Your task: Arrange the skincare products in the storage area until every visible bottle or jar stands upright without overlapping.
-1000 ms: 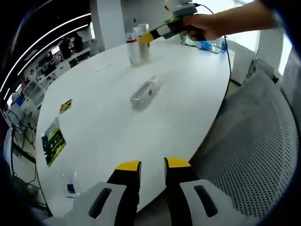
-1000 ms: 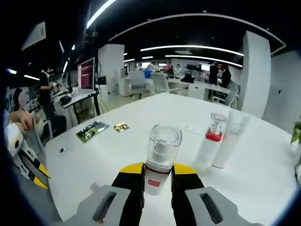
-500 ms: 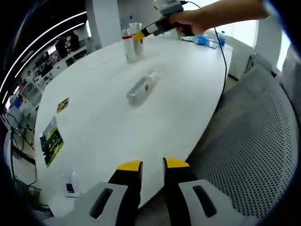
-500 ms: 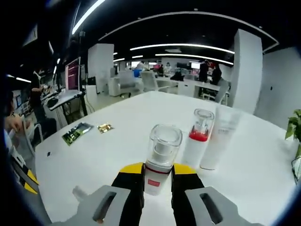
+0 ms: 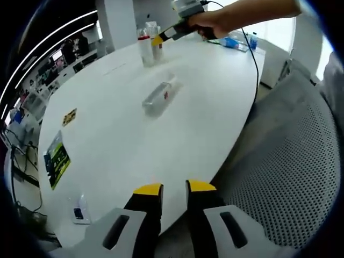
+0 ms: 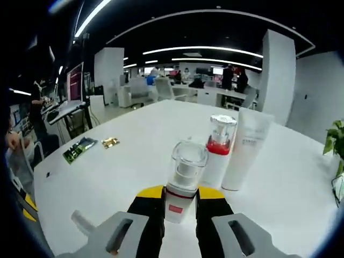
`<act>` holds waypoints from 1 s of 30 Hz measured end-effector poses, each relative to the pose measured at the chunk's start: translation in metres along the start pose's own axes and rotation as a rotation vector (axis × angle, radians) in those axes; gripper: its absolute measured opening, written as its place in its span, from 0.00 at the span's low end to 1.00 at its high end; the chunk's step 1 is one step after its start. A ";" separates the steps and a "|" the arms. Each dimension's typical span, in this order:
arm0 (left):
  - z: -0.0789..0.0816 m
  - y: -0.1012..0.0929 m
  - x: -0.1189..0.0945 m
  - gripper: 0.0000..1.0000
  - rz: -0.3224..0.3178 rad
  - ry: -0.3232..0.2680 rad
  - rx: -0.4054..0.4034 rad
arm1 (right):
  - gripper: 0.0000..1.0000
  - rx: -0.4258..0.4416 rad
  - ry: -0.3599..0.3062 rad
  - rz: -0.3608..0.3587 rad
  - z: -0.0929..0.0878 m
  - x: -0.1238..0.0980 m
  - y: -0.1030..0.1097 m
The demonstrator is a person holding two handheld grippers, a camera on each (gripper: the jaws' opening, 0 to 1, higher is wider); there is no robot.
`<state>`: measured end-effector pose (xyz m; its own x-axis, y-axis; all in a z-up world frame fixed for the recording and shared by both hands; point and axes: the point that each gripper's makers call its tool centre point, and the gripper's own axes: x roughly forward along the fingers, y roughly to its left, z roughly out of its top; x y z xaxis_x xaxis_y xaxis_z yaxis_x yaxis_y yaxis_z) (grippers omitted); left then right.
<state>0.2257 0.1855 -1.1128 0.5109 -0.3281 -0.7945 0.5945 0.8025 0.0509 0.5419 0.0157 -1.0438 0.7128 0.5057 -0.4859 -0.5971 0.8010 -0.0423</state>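
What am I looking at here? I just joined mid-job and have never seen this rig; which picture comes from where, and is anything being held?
There is no robot arm: a person carries a two-jaw gripper in each hand, and a fisheye camera rides on each.

The left gripper view looks across a white table. Its yellow-tipped jaws stand apart, holding nothing. One clear bottle lies on its side mid-table. Far off, the person's hand holds the other gripper beside the standing products.

In the right gripper view the jaws are shut on an upright clear-capped bottle. Just beyond it stand a red-collared pump bottle and a white tube.

A small bottle lies near the table's edge.
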 end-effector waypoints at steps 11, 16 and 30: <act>-0.003 -0.001 0.001 0.12 -0.007 0.016 0.008 | 0.14 -0.026 0.024 -0.013 -0.008 0.015 -0.011; -0.005 -0.003 0.002 0.12 -0.013 0.028 0.016 | 0.14 -0.023 0.031 -0.022 -0.012 0.020 -0.016; -0.008 -0.006 0.004 0.12 -0.030 0.045 0.013 | 0.15 -0.028 0.038 -0.042 -0.020 0.038 -0.024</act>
<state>0.2193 0.1838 -1.1214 0.4647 -0.3294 -0.8220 0.6175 0.7858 0.0342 0.5758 0.0091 -1.0786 0.7236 0.4589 -0.5156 -0.5774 0.8117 -0.0878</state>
